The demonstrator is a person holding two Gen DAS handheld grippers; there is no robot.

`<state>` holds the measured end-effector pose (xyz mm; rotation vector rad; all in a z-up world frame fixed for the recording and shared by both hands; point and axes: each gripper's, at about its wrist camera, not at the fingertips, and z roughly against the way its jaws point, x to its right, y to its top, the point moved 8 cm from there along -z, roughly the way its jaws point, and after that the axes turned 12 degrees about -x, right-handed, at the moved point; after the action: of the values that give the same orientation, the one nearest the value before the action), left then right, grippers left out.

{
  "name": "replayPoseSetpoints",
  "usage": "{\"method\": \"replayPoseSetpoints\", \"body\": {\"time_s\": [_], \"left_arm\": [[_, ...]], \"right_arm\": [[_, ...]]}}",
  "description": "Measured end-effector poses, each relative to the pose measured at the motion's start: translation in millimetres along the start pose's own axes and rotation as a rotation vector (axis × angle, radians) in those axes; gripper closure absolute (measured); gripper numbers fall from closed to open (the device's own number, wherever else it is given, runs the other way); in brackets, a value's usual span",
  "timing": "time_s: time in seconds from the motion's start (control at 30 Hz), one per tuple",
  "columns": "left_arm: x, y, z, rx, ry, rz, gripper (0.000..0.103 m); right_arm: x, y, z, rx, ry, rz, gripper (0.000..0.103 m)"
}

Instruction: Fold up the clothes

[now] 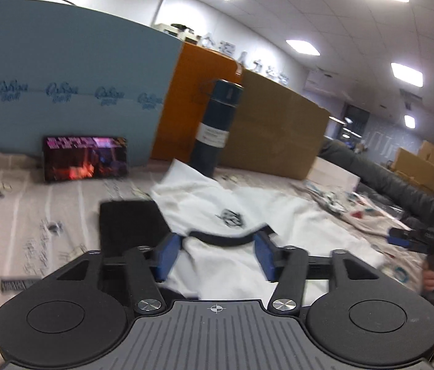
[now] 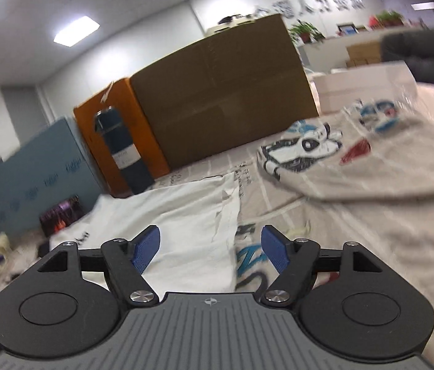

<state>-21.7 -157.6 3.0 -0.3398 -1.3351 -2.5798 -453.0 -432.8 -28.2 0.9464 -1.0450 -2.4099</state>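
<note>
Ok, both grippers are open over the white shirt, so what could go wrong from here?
1. The tall dark blue bottle stands upright at the far edge of the white T-shirt with black collar; dragging the fabric could tip it.
2. The left gripper straddles the collar; closing there may bunch it rather than catch one layer.
3. The right gripper straddles the shirt's edge and might pinch the printed table cover too.

Black tongs, blue ribbed pads
</note>
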Motion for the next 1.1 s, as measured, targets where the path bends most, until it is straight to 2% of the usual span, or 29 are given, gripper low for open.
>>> {"method": "replayPoseSetpoints", "body": {"time_s": [0.23, 0.3, 0.43, 0.53, 0.63, 0.67, 0.7, 0.73, 0.77, 0.8, 0.83, 0.97, 1.1], "left_arm": [[1.0, -36.5, -17.4, -0.117, 0.021, 0.055, 0.039], [-0.1, -42.2, -18.0, -0.118, 0.025, 0.078, 0.043], [2.7, -50.1, -14.6, -0.103, 0.015, 0.089, 0.063], [9.8, -52.6, -14.0, -0.104, -0.031, 0.089, 0.067], [13.9, -56.0, -17.2, -0.113, -0.043, 0.088, 0.07], [13.2, -56.4, -18.7, -0.117, -0.035, 0.089, 0.084], [12.3, -56.3, -19.7, -0.119, -0.03, 0.093, 0.094], [12.1, -55.5, -19.1, -0.112, -0.028, 0.091, 0.101], [12.0, -54.6, -18.2, -0.104, -0.027, 0.087, 0.102], [13.7, -52.8, -15.4, -0.089, -0.024, 0.072, 0.102], [15.6, -49.8, -9.9, -0.063, -0.013, 0.049, 0.102], [17.0, -29.7, 13.5, 0.022, 0.003, 0.004, 0.102], [20.0, -27.9, 21.1, 0.02, 0.013, -0.018, 0.102]], "right_arm": [[4.1, -20.6, 10.5, -0.015, -0.015, -0.182, 0.029], [6.1, -26.4, 15.2, -0.014, -0.007, -0.226, 0.028], [3.8, -38.7, 15.4, -0.053, 0.033, -0.287, 0.026], [-3.8, -43.6, 5.8, -0.094, 0.065, -0.298, 0.026], [-6.0, -44.5, -8.9, -0.13, 0.086, -0.349, 0.028], [-7.0, -43.7, -13.4, -0.133, 0.083, -0.357, 0.029], [-8.6, -42.3, -17.6, -0.131, 0.076, -0.357, 0.032], [-9.9, -41.4, -22.1, -0.132, 0.066, -0.356, 0.047], [-10.5, -41.8, -27.2, -0.139, 0.042, -0.347, 0.059], [-10.3, -42.6, -31.1, -0.141, 0.008, -0.328, 0.078], [-10.7, -42.9, -33.7, -0.139, -0.016, -0.309, 0.088], [-14.0, -25.3, -18.3, -0.063, 0.024, -0.285, 0.096], [-14.2, -9.9, -2.2, -0.032, 0.0, -0.261, 0.098]]}}
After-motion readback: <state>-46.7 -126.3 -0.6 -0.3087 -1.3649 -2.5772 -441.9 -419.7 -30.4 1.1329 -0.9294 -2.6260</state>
